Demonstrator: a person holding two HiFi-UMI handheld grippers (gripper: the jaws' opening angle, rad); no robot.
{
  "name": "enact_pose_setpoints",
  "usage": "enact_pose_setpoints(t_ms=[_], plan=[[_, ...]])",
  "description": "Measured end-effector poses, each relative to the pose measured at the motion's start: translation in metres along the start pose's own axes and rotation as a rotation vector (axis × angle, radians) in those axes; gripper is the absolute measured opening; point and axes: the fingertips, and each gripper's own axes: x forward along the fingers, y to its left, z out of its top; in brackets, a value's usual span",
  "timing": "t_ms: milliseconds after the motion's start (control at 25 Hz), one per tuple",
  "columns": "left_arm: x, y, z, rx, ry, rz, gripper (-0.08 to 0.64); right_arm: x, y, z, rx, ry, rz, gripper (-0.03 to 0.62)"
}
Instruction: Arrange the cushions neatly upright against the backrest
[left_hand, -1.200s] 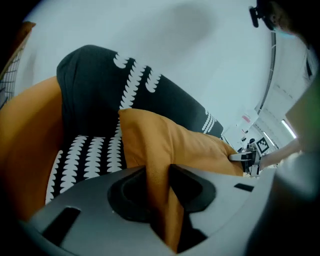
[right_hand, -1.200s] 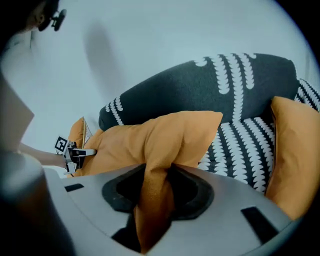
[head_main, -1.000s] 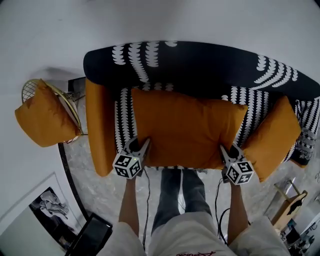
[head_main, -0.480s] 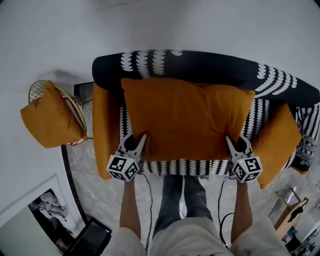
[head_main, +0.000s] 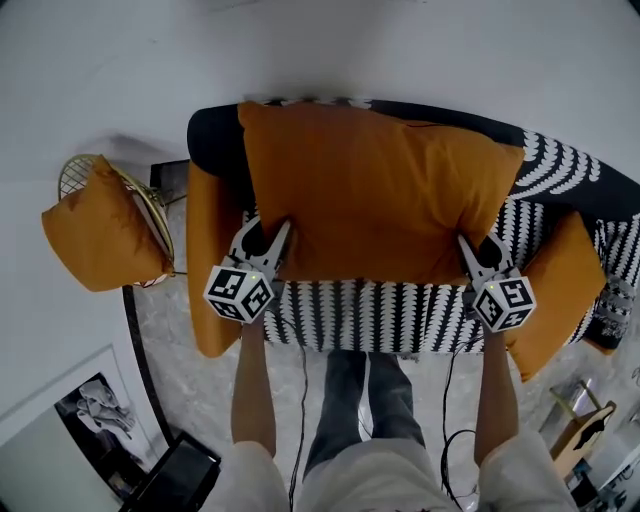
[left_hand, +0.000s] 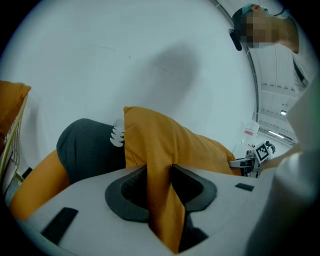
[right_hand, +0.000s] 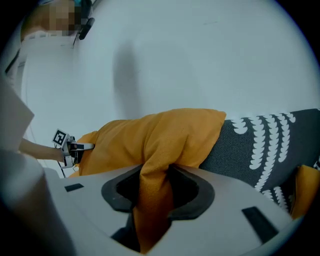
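A large orange cushion (head_main: 380, 195) stands lifted against the black-and-white patterned sofa's backrest (head_main: 215, 135). My left gripper (head_main: 265, 228) is shut on its lower left corner and my right gripper (head_main: 478, 243) on its lower right corner. In the left gripper view a fold of the cushion (left_hand: 165, 145) is pinched in the left gripper (left_hand: 159, 170). The right gripper view shows the cushion (right_hand: 165, 135) bunched in the right gripper (right_hand: 156, 172). Both pairs of jaws have just been opening slightly, cloth still pressed between them. Two smaller orange cushions lean at the sofa's left end (head_main: 210, 260) and right end (head_main: 560, 285).
Another orange cushion (head_main: 95, 235) sits in a wire basket chair (head_main: 145, 205) left of the sofa. The patterned seat (head_main: 370, 315) lies bare below the lifted cushion. A framed picture (head_main: 90, 420) and a dark flat object (head_main: 180, 475) lie on the marble floor at lower left.
Both grippers have risen and moved toward the backrest, carrying the big cushion from flat on the seat to upright against the backrest. More of the patterned seat now shows.
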Motion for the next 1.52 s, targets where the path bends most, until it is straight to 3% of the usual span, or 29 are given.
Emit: enact_pose_setpoints(t_ms=[200, 400, 720, 960, 1120, 1400, 1520], plan=[[0.02, 0.022, -0.04, -0.008, 0.105, 0.04, 0.161, 0.027, -0.011, -0.038, -0.03, 0.11, -0.007, 0.184], [0.047, 0.049, -0.075, 0.001, 0.25, 0.074, 0.172, 0.056, -0.027, -0.085, 0.037, 0.206, -0.031, 0.218], [0.072, 0.074, -0.094, -0.003, 0.356, 0.139, 0.218, 0.068, -0.032, -0.103, 0.017, 0.216, -0.054, 0.299], [0.041, 0.077, -0.098, 0.009, 0.32, 0.193, 0.321, 0.04, -0.023, -0.101, 0.015, 0.172, -0.036, 0.324], [0.007, 0.044, -0.098, 0.037, 0.287, 0.175, 0.322, -0.009, -0.02, -0.094, 0.014, 0.126, -0.126, 0.324], [-0.035, -0.027, -0.049, -0.014, 0.126, 0.132, 0.322, -0.06, 0.024, -0.035, -0.009, 0.015, -0.157, 0.322], [-0.055, -0.069, -0.011, 0.031, 0.082, 0.094, 0.322, -0.089, 0.05, 0.005, -0.044, -0.032, -0.158, 0.311]])
